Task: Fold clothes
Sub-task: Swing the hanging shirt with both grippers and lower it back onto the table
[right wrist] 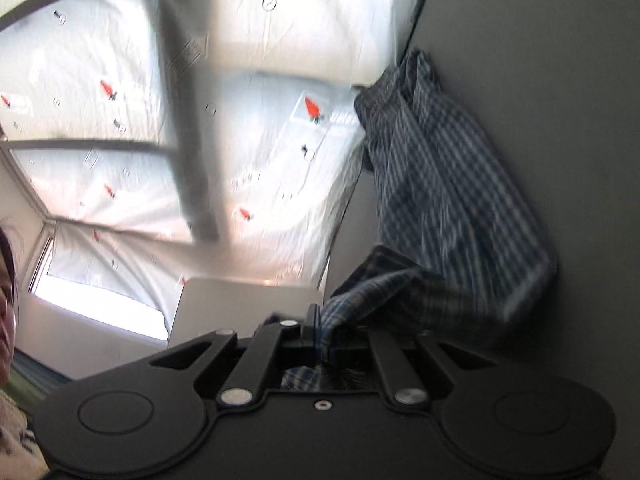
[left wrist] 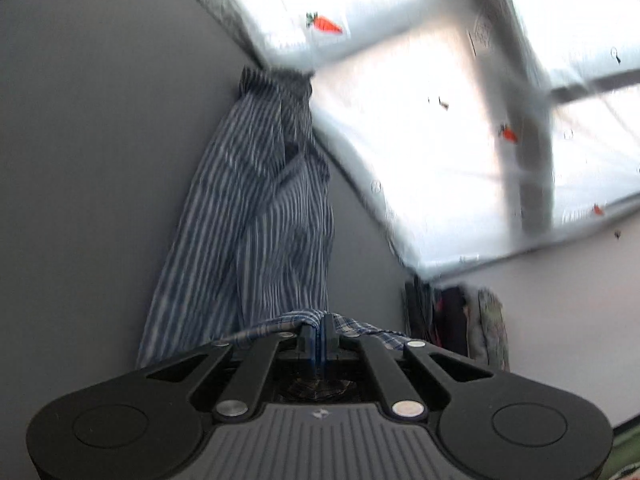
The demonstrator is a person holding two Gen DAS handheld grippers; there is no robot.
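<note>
Left wrist view: my left tool (left wrist: 320,330) is clenched on the blue checked garment (left wrist: 256,216), which stretches ahead over the grey counter (left wrist: 88,160). Right wrist view: my right tool (right wrist: 320,332) grips the garment (right wrist: 448,184), bunched just right of it. The curtain (right wrist: 280,80) shows carrot prints; no writing is readable.

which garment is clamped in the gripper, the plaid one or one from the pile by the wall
The blue plaid garment; the left gripper pinches its edge. The clothes pile sits untouched beyond.
</note>
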